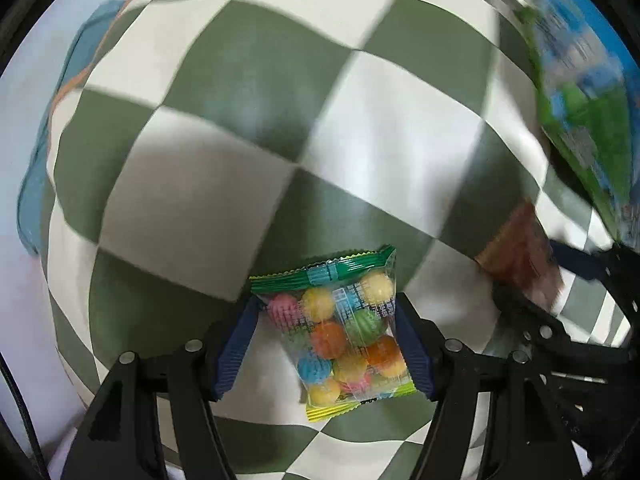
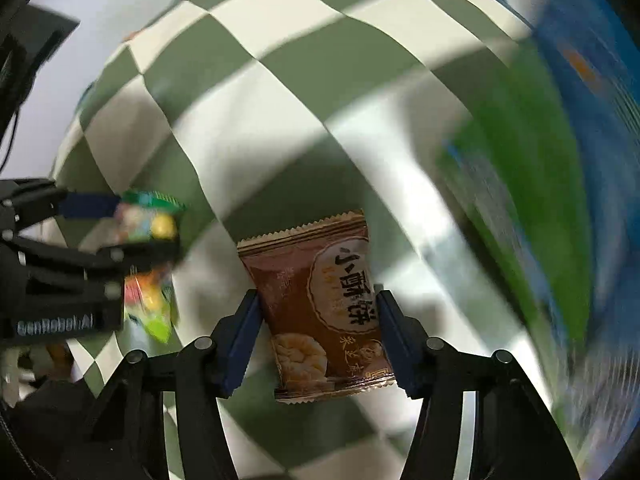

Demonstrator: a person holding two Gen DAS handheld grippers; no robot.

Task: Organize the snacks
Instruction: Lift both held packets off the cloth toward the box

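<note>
My left gripper (image 1: 326, 332) is shut on a clear candy packet (image 1: 344, 332) full of coloured balls, held above the green-and-white checkered cloth (image 1: 240, 120). My right gripper (image 2: 316, 336) is shut on a brown biscuit packet (image 2: 316, 312) with Chinese lettering, also above the cloth. In the left wrist view the brown packet (image 1: 520, 256) and the right gripper show blurred at the right edge. In the right wrist view the candy packet (image 2: 152, 232) and the left gripper show blurred at the left.
A large blue-and-green box or bag (image 1: 584, 92) lies at the right of the cloth, blurred; it also fills the right of the right wrist view (image 2: 560, 200). The cloth's left edge (image 1: 52, 128) borders a pale surface.
</note>
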